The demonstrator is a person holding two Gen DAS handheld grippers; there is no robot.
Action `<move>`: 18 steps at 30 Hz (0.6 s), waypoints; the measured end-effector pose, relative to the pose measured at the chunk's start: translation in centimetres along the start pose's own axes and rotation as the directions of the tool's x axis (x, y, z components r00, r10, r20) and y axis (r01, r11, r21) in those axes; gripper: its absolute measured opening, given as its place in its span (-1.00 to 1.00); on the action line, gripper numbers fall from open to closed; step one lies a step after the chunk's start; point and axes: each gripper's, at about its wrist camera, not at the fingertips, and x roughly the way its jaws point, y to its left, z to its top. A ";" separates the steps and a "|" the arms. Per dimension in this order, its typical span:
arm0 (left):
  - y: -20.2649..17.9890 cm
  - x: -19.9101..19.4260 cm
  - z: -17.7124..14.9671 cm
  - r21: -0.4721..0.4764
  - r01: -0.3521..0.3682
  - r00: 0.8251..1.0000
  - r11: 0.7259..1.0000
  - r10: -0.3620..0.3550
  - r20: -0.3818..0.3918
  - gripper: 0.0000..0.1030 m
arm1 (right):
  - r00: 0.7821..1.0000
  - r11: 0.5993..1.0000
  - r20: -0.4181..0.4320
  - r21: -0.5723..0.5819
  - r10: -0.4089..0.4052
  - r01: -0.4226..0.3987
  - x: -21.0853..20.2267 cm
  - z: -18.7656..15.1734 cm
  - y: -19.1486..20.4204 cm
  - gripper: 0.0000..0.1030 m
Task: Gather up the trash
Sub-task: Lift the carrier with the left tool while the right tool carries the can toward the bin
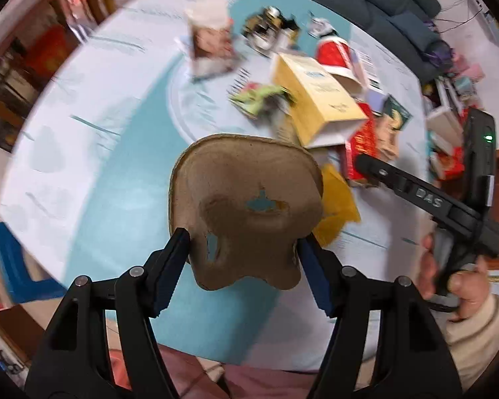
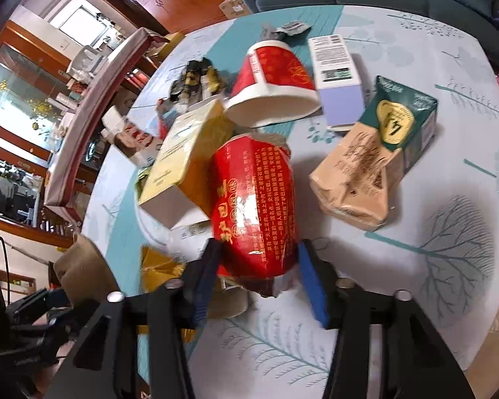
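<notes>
While the left gripper point(image 1: 243, 242) pinches a torn pulp tray point(image 1: 246, 209), the right gripper's point(image 2: 259, 266) half-closed jaws flank the red carton point(image 2: 254, 206) beside the yellow box point(image 2: 186, 153), which may slip.

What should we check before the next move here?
1. Left claw clamped on brown pulp tray: ok.
2. Tray lifted off the table: ok.
3. Right claw astride red carton: ok.
4. Right pads pressing the carton: cannot tell, blurred.
5. Yellow box leaning against the carton, may shift: not ok.
6. Trash bin in view: not ok.
</notes>
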 end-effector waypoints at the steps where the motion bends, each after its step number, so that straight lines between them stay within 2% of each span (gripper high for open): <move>1: 0.2 -0.1 0.0 -0.001 -0.022 1.000 1.000 0.022 0.014 0.24 | 1.000 1.000 0.005 -0.003 -0.012 0.012 -0.2 -0.4 0.3 -0.38; 5: 1.8 -0.4 -0.2 -0.022 -0.082 0.996 0.996 0.083 0.040 0.24 | 0.999 0.999 0.027 -0.003 -0.033 0.033 -0.6 -1.3 1.0 -0.43; 12: 3.5 -0.5 -0.6 -0.049 -0.146 0.987 0.988 0.149 0.054 0.23 | 0.996 0.998 0.073 0.010 -0.055 0.054 -3.0 -4.1 1.7 -0.45; 18: 4.3 -0.7 -0.9 -0.065 -0.196 0.978 0.979 0.199 0.059 0.23 | 0.993 0.999 0.112 0.010 -0.037 0.036 -5.6 -7.3 3.0 -0.45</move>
